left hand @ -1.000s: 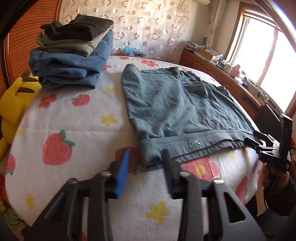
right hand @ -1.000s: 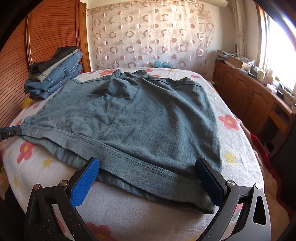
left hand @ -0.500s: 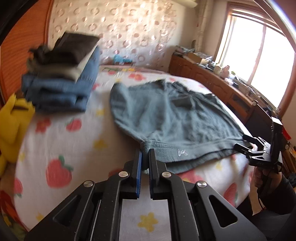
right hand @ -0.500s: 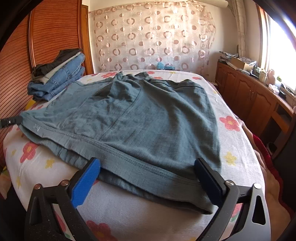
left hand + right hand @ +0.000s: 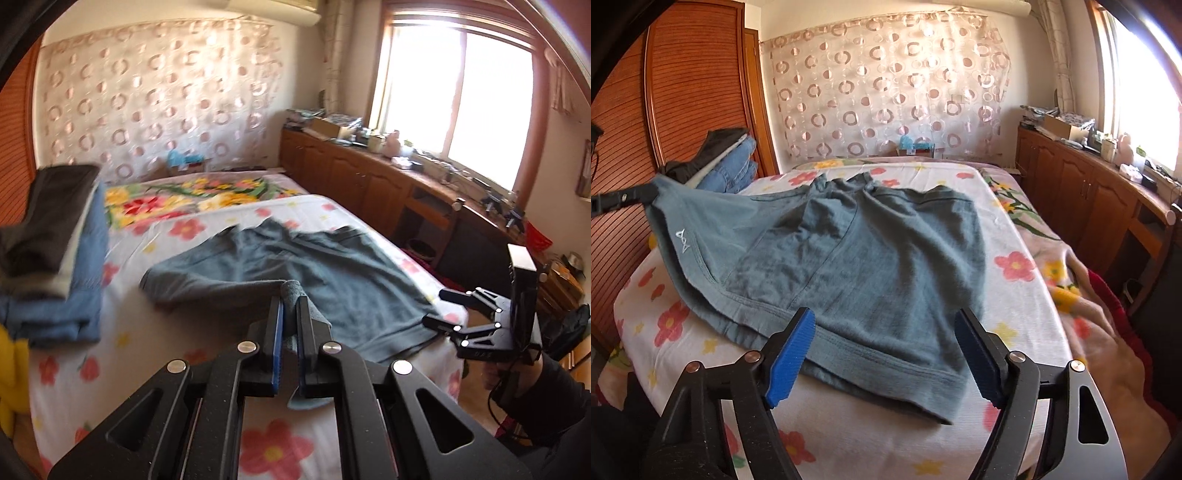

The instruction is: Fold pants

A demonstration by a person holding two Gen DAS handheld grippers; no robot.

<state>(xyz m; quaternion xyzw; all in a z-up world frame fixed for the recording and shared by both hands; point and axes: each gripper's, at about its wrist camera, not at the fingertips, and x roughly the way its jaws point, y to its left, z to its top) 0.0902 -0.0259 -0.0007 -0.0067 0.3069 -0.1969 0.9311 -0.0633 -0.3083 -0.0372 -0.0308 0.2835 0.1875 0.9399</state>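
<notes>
- Since my left tool (image 5: 290, 334) is pinched tight on only a small bunch of the pants' (image 5: 871, 258) hem, my big worry is that corner slipping out as it goes up. That knit looks soft and stretchy, so I'd guess a quick tug pulls it free.
- My right tool (image 5: 882, 354) has its jaws wide apart, straddling the near hem toward the right without pressing on it, so it holds nothing. They've just been closing in, with the hem between them. If they shut too shallow I'd probably catch one layer only, and the fold would come out crooked.
- One side up and the other flat could also drag the whole garment across the bed (image 5: 1012, 236) and skew it, maybe toward the stack of folded clothes (image 5: 55, 251) on the far left.
- The pants lie spread on the floral bed, waistband far, hem near; the left hem corner hangs in the air off my left tool.
- Compared with a second ago: the left jaws stood open just short of that corner, which lay flat. Now they're clamped and the corner's raised. The right tool was spread wider then.
</notes>
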